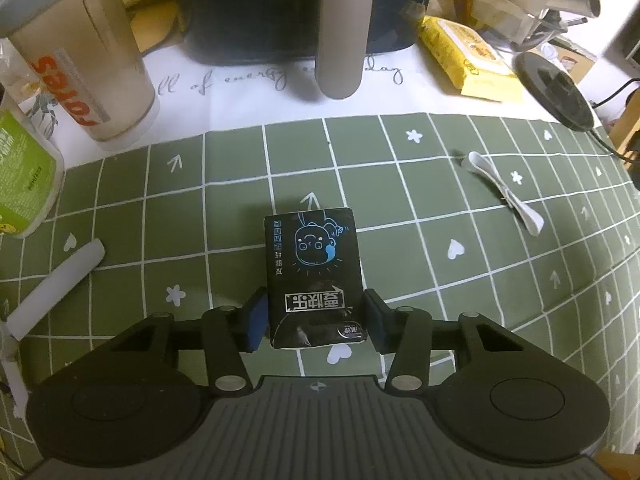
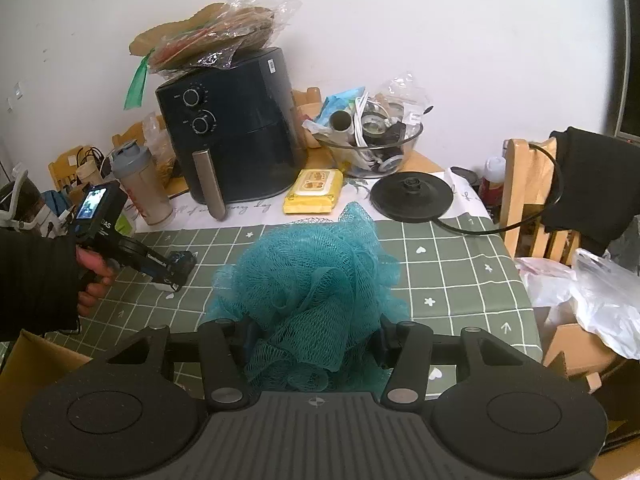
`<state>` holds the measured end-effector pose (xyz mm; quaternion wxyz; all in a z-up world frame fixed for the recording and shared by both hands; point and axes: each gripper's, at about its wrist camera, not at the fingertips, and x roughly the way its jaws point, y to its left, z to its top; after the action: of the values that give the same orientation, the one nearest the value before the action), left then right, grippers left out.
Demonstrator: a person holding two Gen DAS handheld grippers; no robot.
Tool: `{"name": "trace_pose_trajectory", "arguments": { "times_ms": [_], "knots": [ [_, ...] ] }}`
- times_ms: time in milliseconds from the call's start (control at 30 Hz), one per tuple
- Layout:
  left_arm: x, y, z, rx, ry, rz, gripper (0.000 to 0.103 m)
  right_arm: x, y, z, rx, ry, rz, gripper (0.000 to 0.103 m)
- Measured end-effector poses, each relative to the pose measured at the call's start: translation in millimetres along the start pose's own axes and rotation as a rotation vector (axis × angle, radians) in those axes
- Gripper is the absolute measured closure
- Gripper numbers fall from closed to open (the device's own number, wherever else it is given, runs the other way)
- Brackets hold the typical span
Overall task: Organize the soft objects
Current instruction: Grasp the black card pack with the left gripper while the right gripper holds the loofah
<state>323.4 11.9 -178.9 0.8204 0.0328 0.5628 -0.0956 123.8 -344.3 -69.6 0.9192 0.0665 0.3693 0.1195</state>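
A black tissue pack lying on the green checked cloth is clamped between the left gripper's blue pads. A teal mesh pouf is held squeezed in the right gripper above the cloth.

The loofah hides the right tongs' pads and the bench under it; the fryer's top is cut by the left view's edge; the pack covers the left tongs' inner pad faces; the pack's small print is unreadable.
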Motion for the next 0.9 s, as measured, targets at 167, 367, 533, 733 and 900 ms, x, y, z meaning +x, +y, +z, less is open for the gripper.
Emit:
{"name": "trace_pose_trajectory", "arguments": {
  "times_ms": [167, 367, 533, 733, 900],
  "knots": [
    [-20, -7, 2, 0.025, -0.039, -0.032, 0.056, -1, 0, 1, 0.004, -0.005, -0.001, 0.049],
    [-51, -13, 2, 0.040, -0.097, -0.071, 0.056, -5, 6, 6, -0.011, -0.014, 0.011, 0.049],
    [-77, -20, -2, 0.052, -0.133, -0.088, 0.056, -12, 17, 12, -0.044, -0.026, 0.022, 0.050],
    [-108, -26, -14, 0.070, -0.180, -0.112, 0.056, -23, 25, 18, -0.075, -0.034, 0.030, 0.050],
    [-133, -30, -27, 0.078, -0.209, -0.118, 0.056, -32, 31, 17, -0.081, -0.041, 0.048, 0.050]
  ]
}}
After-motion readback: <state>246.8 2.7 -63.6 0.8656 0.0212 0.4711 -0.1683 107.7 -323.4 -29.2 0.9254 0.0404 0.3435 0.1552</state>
